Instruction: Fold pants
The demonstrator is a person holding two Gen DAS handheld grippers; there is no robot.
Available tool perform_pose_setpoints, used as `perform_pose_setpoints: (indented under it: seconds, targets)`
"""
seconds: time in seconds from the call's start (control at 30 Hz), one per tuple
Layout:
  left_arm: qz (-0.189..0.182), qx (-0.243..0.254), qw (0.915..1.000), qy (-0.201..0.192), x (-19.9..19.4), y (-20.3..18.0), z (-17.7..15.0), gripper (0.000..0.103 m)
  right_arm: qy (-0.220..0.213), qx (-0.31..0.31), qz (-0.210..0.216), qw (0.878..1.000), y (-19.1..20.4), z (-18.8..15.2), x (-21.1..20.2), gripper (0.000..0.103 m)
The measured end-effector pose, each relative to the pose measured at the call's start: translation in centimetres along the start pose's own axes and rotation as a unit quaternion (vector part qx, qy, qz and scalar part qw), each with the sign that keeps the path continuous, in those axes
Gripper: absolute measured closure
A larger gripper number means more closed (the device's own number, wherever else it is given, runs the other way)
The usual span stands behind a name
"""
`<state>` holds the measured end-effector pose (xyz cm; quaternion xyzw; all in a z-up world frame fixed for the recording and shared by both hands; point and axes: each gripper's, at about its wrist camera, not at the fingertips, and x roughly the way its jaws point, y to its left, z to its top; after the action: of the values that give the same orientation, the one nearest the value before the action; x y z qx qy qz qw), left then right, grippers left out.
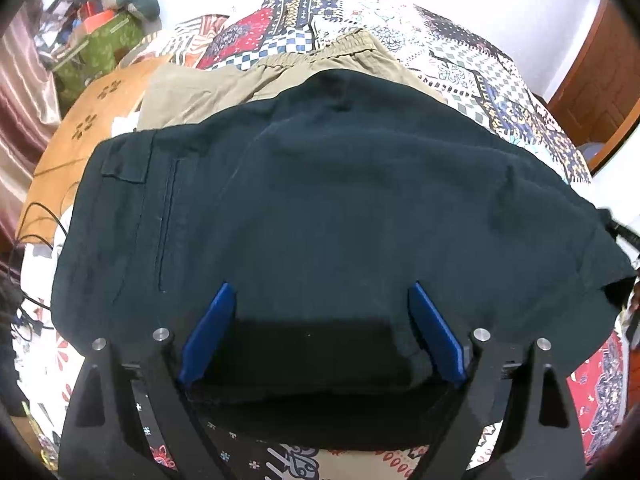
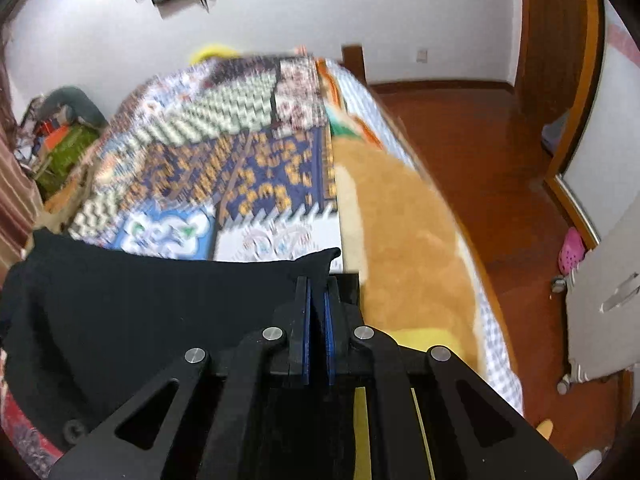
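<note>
Dark, near-black pants (image 1: 320,180) lie spread on the patterned quilt (image 1: 480,68), with a back pocket seam at the left. My left gripper (image 1: 320,290) stands open just over their near part, its blue pads (image 1: 216,320) wide apart with the near hem lying between them, not pressed. In the right wrist view the same pants (image 2: 140,300) stretch to the left, and my right gripper (image 2: 318,284) is shut on their right edge. A corner of cloth pokes out past the pads. This view is blurred by motion.
Khaki pants (image 1: 240,88) lie behind the dark ones. A tan cloth (image 1: 80,132) and black cables (image 1: 40,220) are at the left, with piled clutter (image 1: 100,28) beyond. At the bed's right edge hangs an orange blanket (image 2: 400,240), then wooden floor (image 2: 480,160) with a pink shoe (image 2: 572,250).
</note>
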<state>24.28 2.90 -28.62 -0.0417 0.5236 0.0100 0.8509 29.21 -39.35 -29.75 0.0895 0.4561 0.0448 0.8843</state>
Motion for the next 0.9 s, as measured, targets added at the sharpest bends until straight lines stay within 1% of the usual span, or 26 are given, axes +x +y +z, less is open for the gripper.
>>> perform_pose_setpoints:
  seconds: [0.03, 0.07, 0.17, 0.27, 0.33, 0.4, 0.47, 0.53, 0.6, 0.7, 0.77, 0.83, 0.9]
  targets:
    - [-0.002, -0.005, 1.0, 0.0, -0.2, 0.2, 0.1, 0.013, 0.012, -0.002, -0.006, 1.0, 0.1, -0.1, 0.6, 0.095]
    - [-0.002, -0.008, 1.0, -0.001, -0.4, 0.4, 0.1, 0.013, 0.013, -0.002, -0.009, 1.0, 0.2, -0.2, 0.6, 0.094]
    - [0.011, -0.013, 0.9996, -0.02, -2.0, 1.6, 0.2, 0.013, 0.018, 0.005, -0.006, 1.0, 0.3, -0.1, -0.7, 0.093]
    - [0.027, -0.023, 0.9983, -0.047, -4.2, 3.5, 0.2, 0.013, 0.004, 0.004, -0.002, 1.0, 0.5, 0.3, -2.9, 0.09]
    - [0.04, -0.033, 0.9967, -0.062, -5.5, 5.2, 0.1, 0.013, -0.01, 0.0, -0.006, 1.0, 0.8, 0.2, -4.7, 0.08]
    - [0.059, -0.048, 0.9944, -0.074, -6.8, 7.7, -0.2, 0.013, -0.025, 0.0, -0.011, 1.0, 0.9, -0.1, -6.5, 0.073]
    - [0.076, -0.058, 0.9927, -0.074, -7.5, 10.0, -0.6, 0.013, -0.036, 0.001, -0.02, 0.999, 1.1, -0.6, -7.8, 0.072]
    - [0.091, -0.071, 0.9907, -0.073, -7.8, 12.5, -1.1, 0.013, -0.037, 0.009, -0.025, 0.999, 1.1, -1.1, -8.5, 0.072]
    - [0.097, -0.089, 0.9889, -0.068, -7.9, 14.8, -1.8, 0.013, -0.035, 0.017, -0.03, 0.999, 1.1, -1.8, -9.0, 0.072]
    - [0.073, -0.115, 0.9893, -0.051, -7.3, 17.4, -3.0, 0.014, -0.027, 0.023, -0.039, 0.999, 1.2, -3.0, -9.6, 0.072]
    - [0.063, -0.119, 0.9898, -0.046, -6.8, 17.7, -3.5, 0.016, -0.019, 0.026, -0.043, 0.999, 1.4, -3.7, -9.8, 0.072]
    - [0.056, -0.118, 0.9907, -0.039, -6.0, 17.7, -3.9, 0.019, -0.009, 0.033, -0.044, 0.998, 1.4, -4.4, -9.8, 0.069]
    - [0.043, -0.119, 0.9915, -0.03, -5.0, 17.7, -4.2, 0.022, 0.001, 0.041, -0.044, 0.998, 1.4, -5.0, -9.7, 0.068]
